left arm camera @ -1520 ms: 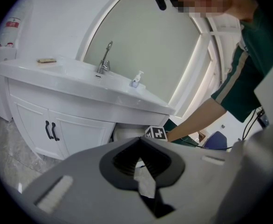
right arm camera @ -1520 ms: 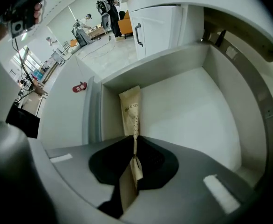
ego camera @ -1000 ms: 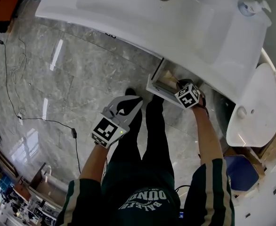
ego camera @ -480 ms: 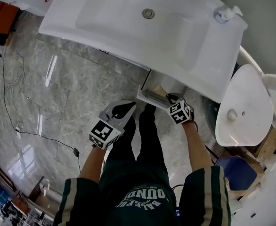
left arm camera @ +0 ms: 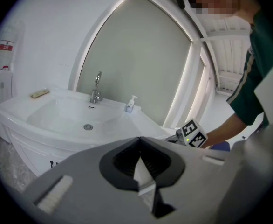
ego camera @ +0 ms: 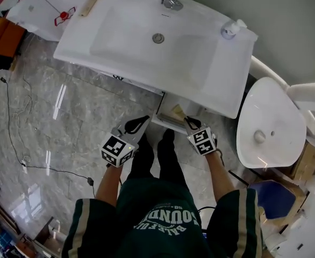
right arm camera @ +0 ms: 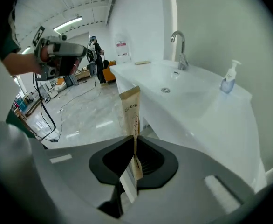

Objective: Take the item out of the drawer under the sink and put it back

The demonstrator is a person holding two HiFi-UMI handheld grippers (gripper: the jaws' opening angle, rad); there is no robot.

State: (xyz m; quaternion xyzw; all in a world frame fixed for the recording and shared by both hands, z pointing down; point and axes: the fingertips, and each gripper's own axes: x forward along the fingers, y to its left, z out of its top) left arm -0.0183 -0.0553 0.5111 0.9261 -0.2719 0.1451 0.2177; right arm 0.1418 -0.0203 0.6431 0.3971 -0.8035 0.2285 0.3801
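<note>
You stand on grey marble floor (ego camera: 66,106) facing a white sink (ego camera: 147,42). Its drawer (ego camera: 165,112) is pulled out below, and a toilet (ego camera: 265,122) is on your right. Your right gripper (right arm camera: 134,141) pinches a tan paper packet (right arm camera: 131,108) upright before the sink's edge. Your left gripper (left arm camera: 139,141) is closed on nothing. The sink's rim hides most of the drawer's inside.
</note>
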